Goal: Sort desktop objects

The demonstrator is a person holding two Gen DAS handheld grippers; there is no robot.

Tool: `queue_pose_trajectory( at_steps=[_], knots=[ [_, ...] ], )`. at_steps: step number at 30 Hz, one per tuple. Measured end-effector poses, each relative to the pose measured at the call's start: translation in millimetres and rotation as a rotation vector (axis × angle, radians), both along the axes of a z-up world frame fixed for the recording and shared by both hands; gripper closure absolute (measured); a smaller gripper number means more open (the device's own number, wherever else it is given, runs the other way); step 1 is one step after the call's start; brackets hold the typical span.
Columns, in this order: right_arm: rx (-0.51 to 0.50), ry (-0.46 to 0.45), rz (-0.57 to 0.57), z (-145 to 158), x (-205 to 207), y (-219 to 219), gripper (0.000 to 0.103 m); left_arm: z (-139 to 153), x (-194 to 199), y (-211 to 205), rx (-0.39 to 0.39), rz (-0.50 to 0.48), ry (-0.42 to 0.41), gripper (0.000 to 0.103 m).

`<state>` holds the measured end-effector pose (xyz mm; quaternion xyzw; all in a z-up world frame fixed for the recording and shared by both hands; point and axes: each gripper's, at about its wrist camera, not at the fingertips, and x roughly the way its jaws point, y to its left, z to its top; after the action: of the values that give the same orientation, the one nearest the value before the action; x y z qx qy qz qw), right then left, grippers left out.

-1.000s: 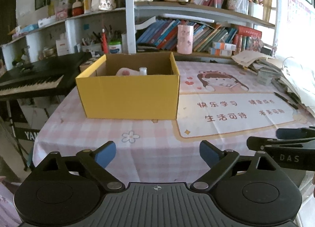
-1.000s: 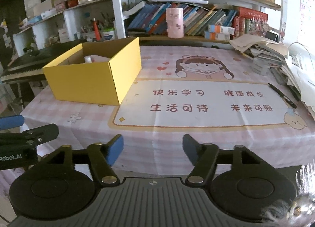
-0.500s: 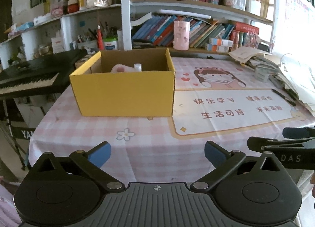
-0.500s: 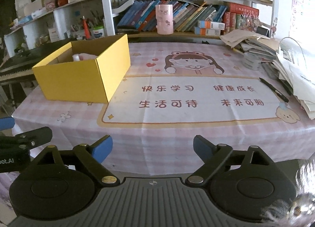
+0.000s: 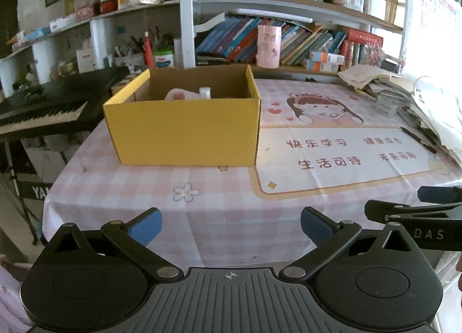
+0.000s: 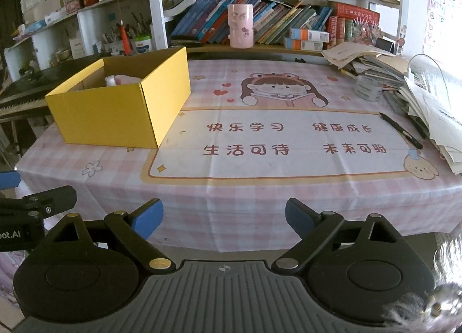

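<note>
A yellow cardboard box stands open-topped on the left part of the pink checked tablecloth. Inside it lie a pink object and a white-capped bottle. The box appears far left in the right wrist view. My left gripper hangs open before the table's near edge, with nothing between its fingers. My right gripper is beside it, also short of the table; its jaws are opening and hold nothing. A black pen lies on the cloth at the right.
A printed mat covers the table's middle. A tape roll and a heap of papers and books crowd the right side. A pink cup and bookshelves stand behind. A piano keyboard sits left of the table.
Both grippers' jaws have spread wider, the right one by more. Neither hand has moved noticeably, and nothing on the table has shifted.
</note>
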<state>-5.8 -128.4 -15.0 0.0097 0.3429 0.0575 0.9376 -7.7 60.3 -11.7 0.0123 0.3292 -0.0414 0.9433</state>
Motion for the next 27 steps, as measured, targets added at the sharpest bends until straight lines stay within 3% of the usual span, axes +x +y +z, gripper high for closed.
queue_pose_trajectory(
  at_steps=[27],
  knots=[
    [-0.006, 0.006, 0.001, -2.0, -0.3, 5.2, 0.012, -4.6, 4.9, 9.2, -0.019, 0.013, 0.041, 0.000]
  ],
)
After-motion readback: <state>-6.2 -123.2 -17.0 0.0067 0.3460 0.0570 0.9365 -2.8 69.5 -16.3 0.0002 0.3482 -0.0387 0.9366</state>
